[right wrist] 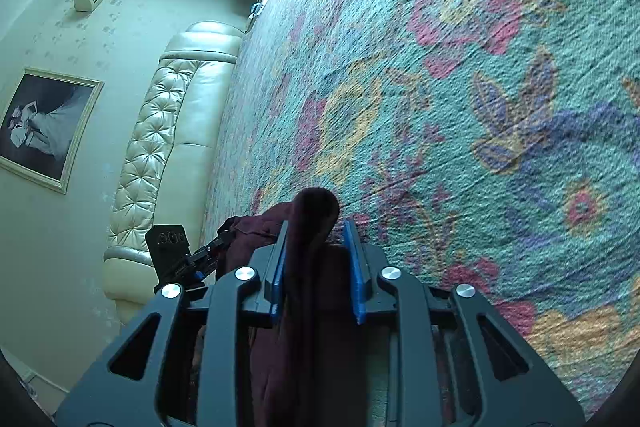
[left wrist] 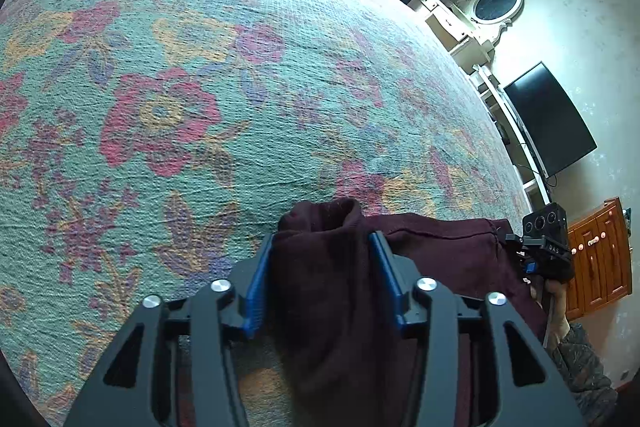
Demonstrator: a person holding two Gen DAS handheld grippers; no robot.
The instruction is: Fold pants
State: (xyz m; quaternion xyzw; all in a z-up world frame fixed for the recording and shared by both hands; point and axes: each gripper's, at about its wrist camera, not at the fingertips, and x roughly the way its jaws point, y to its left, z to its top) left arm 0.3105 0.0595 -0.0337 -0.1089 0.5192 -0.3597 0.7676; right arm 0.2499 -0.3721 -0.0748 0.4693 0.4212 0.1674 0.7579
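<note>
Maroon fabric, the pants (left wrist: 332,291), lies bunched low in the left wrist view on the floral bedspread (left wrist: 168,75), running from lower centre toward the lower right edge. Left gripper (left wrist: 323,277): jaws stand apart, a fold of cloth rising between the blue pads; a gap shows on each side, so the pads do not appear to press. At far right of the same view the right gripper (left wrist: 546,247) sits at the garment's other end, hand below it.

Right wrist view, lower left: the left gripper (right wrist: 188,259) seen again. Lower centre: right gripper (right wrist: 318,263), jaws parted only narrowly, a dark roll of pants (right wrist: 316,219) standing between them; right pad looks clear of it, left contact uncertain.

Judgement: release after laying down a fold. Next move calls for backing both grippers off without dragging cloth, then regrasping for the following fold.
</note>
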